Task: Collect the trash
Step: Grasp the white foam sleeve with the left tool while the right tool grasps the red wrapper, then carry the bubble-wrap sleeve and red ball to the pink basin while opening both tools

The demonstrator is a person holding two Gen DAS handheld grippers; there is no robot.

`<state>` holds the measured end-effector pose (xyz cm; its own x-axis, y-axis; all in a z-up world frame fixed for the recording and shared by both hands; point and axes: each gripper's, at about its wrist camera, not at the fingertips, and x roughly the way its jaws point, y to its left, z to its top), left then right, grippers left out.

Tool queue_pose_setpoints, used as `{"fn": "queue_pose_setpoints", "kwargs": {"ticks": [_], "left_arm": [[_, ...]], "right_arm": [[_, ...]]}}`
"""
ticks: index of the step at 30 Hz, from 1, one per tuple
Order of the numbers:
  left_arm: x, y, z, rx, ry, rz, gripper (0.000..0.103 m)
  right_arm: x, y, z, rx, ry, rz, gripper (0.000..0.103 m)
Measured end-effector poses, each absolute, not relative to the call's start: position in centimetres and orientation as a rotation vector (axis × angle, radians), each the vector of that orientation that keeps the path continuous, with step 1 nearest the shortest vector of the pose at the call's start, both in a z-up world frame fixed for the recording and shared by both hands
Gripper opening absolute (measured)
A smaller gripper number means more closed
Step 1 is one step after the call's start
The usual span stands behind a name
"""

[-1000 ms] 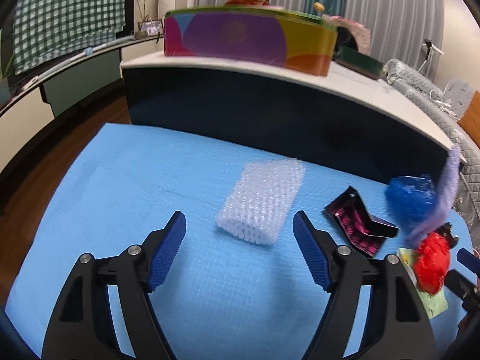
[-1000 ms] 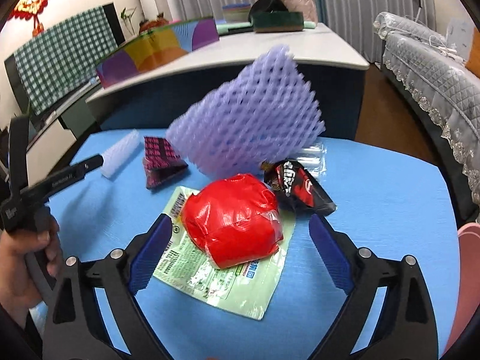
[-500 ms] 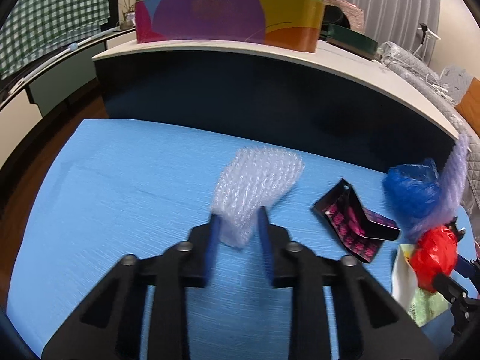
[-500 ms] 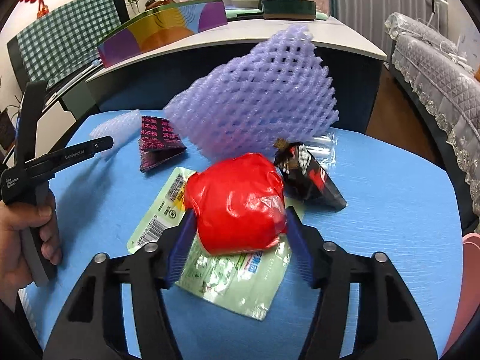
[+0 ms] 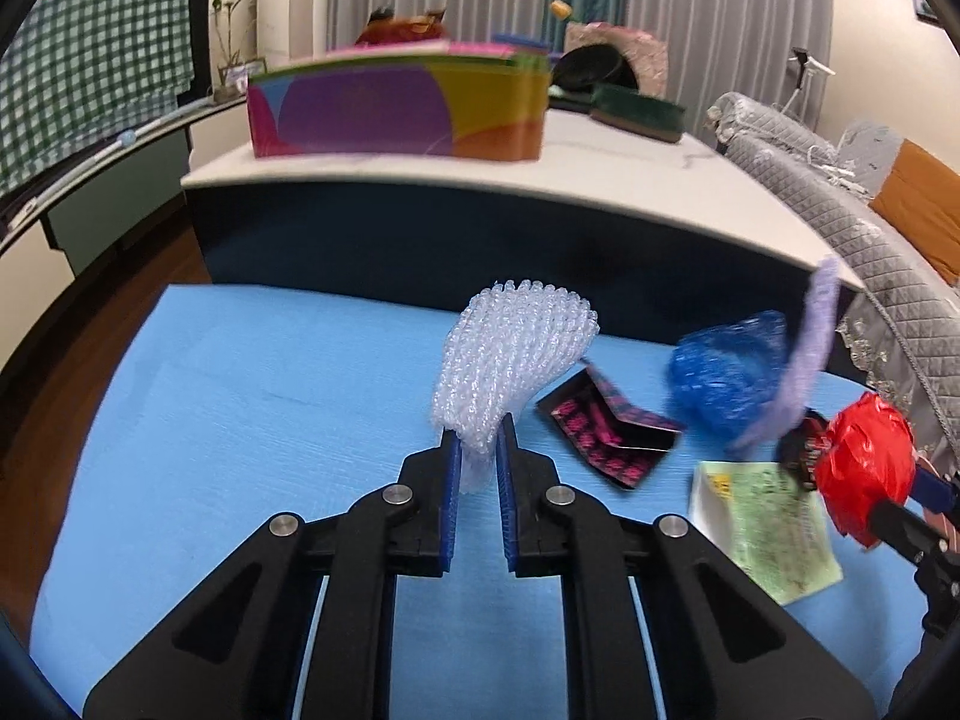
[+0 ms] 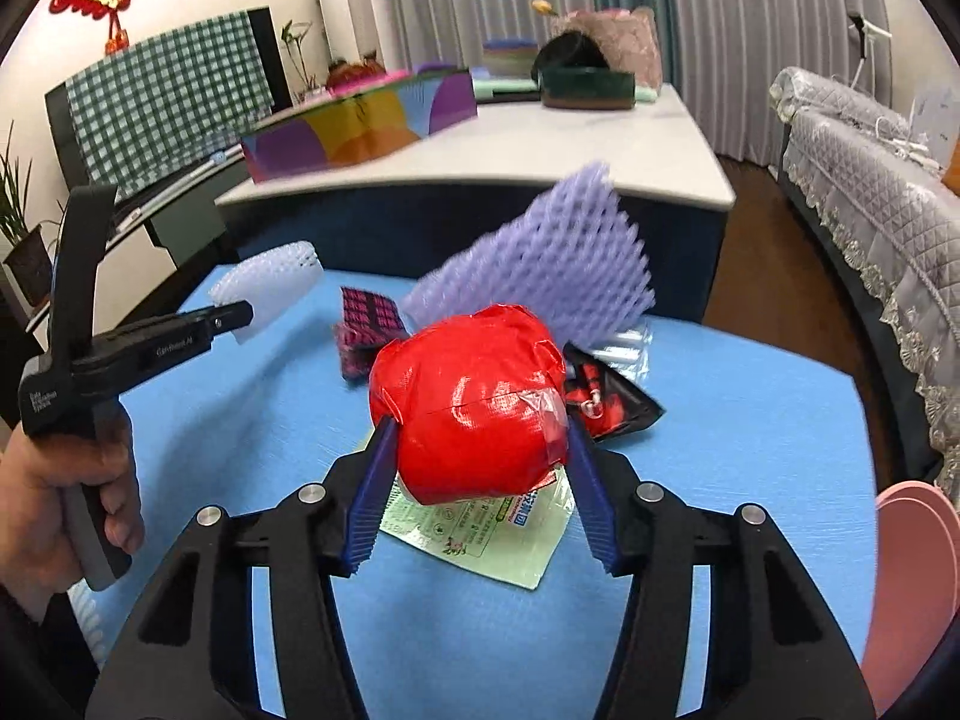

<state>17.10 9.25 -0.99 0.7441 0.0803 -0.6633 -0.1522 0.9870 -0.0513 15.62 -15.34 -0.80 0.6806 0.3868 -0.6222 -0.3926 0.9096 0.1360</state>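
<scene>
Bubble wrap (image 5: 516, 354) pinched (left hand-held gripper (image 5: 479, 456)).

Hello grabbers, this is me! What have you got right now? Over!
Left gripper shut on bubble wrap, lifted off blue table. Right gripper shut on red ball. Wrappers, purple foam net left. Nothing blocking.

bubble wrap (image 5: 516, 354) clear knobbly plastic; red bag (image 6: 474, 408) glossy crinkled plastic; foam net (image 6: 540, 276) matt lilac; tablecloth (image 5: 252, 396) matt blue
</scene>
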Motion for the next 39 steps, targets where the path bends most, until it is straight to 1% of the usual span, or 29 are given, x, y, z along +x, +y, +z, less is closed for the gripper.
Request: {"fn": "queue_pose_setpoints", "kwargs": {"ticks": [14, 27, 39], "left_arm": [[11.4, 6.1, 3.1, -0.088, 0.599, 0.045, 0.012], [9.2, 1.8, 3.6, -0.098, 0.574, -0.045, 0.011], [8.9, -1.8, 4.5, -0.074, 0.547, -0.129, 0.011]], "right_arm": [[10.1, -20.3, 4.6, 0.073, 0.565, 0.357, 0.055], [7.2, -28.1, 8.1, 0.149, 0.488, 0.205, 0.055], [5.9, -33.9, 10.8, 0.19, 0.484, 0.114, 0.055]]}}
